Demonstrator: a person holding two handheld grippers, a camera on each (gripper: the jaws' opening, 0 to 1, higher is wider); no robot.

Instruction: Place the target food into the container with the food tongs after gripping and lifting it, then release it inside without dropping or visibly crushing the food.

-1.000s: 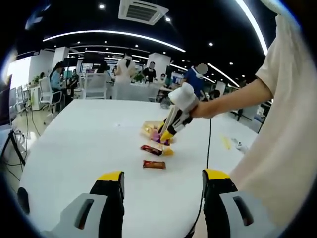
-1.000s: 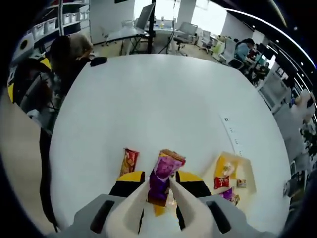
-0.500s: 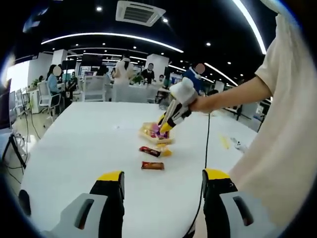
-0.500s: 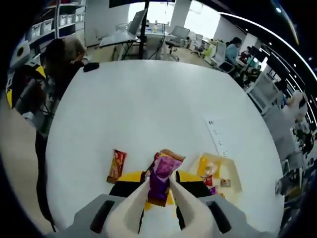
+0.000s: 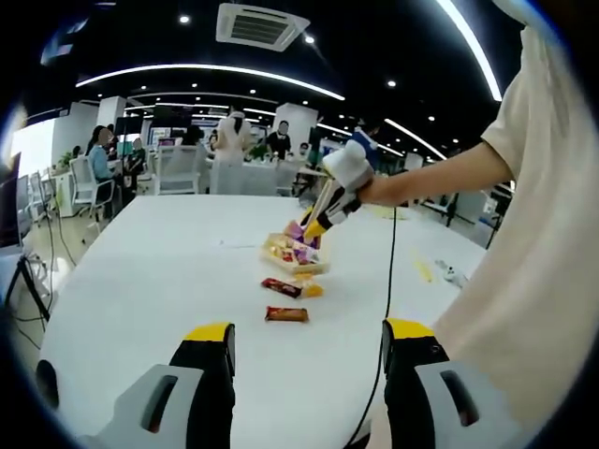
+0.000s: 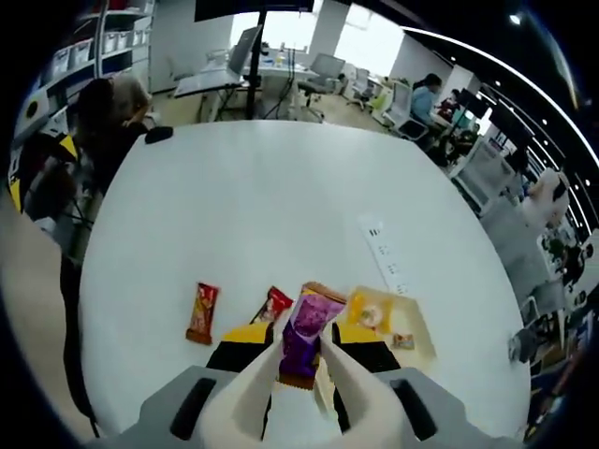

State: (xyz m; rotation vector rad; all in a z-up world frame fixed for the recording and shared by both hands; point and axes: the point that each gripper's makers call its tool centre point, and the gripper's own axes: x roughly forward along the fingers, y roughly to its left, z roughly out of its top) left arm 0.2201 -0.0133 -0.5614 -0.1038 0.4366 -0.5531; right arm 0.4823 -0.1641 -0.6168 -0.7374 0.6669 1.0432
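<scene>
Below the right gripper, white table; container sits just ahead and slightly right of its jaws. Tongs, clamped in that gripper, pinch the purple snack pack, long axis running forward along the jaws. Left gripper spread, well back. Red bars lie left.

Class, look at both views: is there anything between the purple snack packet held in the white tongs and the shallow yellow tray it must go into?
Nothing visible. The white food tongs hold the purple snack packet in the air beside the shallow yellow tray, whose top is open. The red wrappers lie apart on the white table.
</scene>
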